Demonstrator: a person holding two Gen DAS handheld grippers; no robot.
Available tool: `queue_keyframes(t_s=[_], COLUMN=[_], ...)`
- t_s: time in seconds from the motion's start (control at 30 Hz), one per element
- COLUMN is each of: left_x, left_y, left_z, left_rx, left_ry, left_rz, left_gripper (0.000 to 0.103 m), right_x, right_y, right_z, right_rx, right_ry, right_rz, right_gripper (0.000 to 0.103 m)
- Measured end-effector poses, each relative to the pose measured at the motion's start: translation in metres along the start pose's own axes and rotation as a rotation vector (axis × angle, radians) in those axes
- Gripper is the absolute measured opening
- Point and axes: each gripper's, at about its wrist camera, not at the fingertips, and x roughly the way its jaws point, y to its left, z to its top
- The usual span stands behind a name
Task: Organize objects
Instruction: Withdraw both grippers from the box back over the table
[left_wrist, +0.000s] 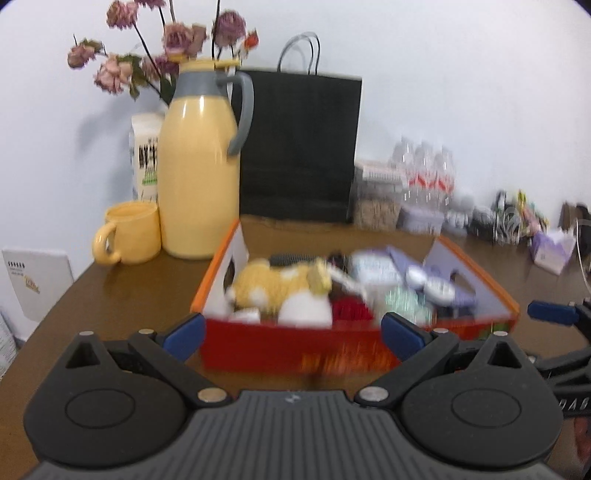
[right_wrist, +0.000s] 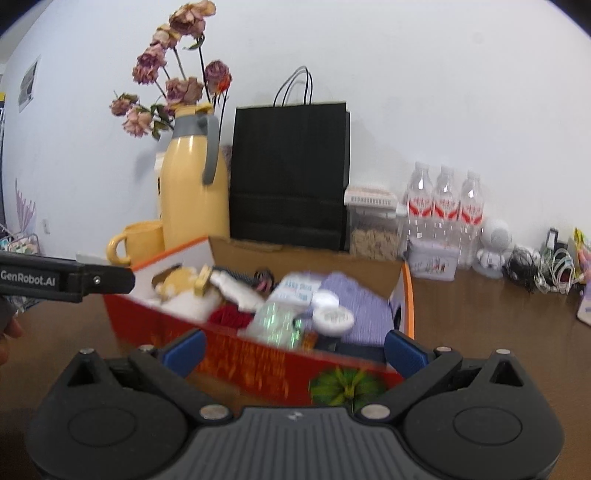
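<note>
Red box (left_wrist: 295, 350) sits mid-counter (left_wrist: 122, 306), right of yellow jug (left_wrist: 199, 166), crammed with jumble. My left tongs (left_wrist: 291, 332) gaping wide, empty, just short of box front wall. Inside, box left end: plush toy (left_wrist: 273, 288); centre: red bundle (left_wrist: 349, 308); right end: white round tins (right_wrist: 332, 319). My right tongs (right_wrist: 293, 349) likewise spread, holding nothing, at box front. Frames blurred, so I'd slow down, pick top item first, come straight down.
</note>
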Motion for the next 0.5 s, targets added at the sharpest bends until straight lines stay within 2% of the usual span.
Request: queue_keyframes(t_s=[0.3, 0.5], left_x=[-0.018, -0.023], left_y=[0.006, 0.009], left_z=[-0.037, -0.055], left_rx=[0.042, 0.048], left_ry=[0.121, 0.192], left_rz=[-0.002, -0.011], left_gripper=[0.103, 0.103], right_x=[-0.016, -0.021], right_y=[0.005, 0.009], right_z=[-0.035, -0.043], right_rx=[0.002, -0.007], right_ry=[0.091, 0.111], right_rz=[0.007, 0.015], right_gripper=[0.103, 0.103])
